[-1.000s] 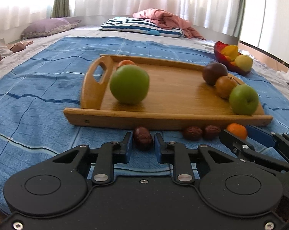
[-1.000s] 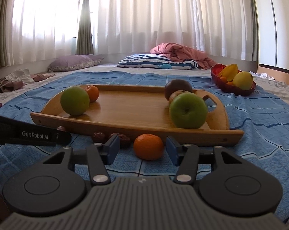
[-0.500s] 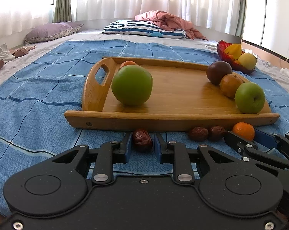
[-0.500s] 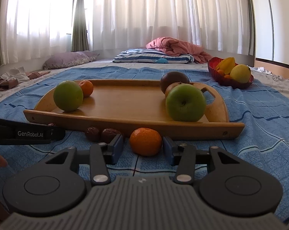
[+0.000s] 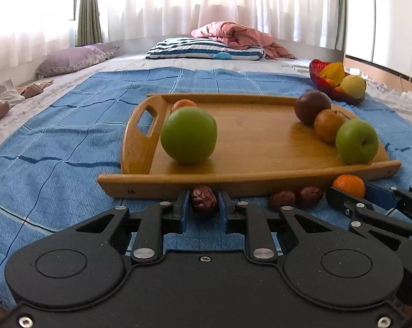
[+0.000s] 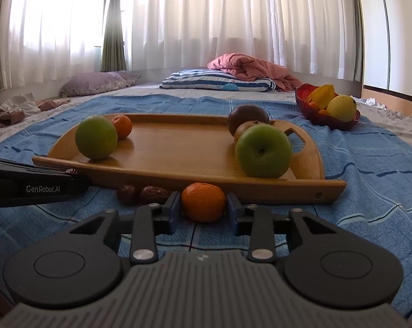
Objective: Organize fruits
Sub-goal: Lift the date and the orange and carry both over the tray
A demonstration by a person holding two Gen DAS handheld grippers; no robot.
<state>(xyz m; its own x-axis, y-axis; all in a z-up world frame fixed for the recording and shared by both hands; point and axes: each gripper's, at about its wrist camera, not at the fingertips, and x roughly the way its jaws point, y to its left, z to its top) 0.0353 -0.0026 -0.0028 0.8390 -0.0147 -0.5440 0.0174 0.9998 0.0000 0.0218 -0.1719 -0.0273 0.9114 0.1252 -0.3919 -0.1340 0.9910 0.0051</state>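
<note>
Both grippers sit low on the bed before the tray (image 5: 249, 183), the left gripper (image 5: 203, 207) grasping a date (image 5: 203, 199) and the right gripper (image 6: 203, 209) grasping a tangerine (image 6: 203, 201), likely to lift both onto it.

Both grippers are held low and level over the bed, pointing forward side by side. The left gripper (image 5: 203, 211) is closed narrowly, its blue pads (image 5: 182, 213) pressed against a red date (image 5: 203, 201). The right gripper (image 6: 203, 212) is set wider, its fingers (image 6: 172, 210) flanking a mandarin (image 6: 203, 201) and touching its sides.
</note>
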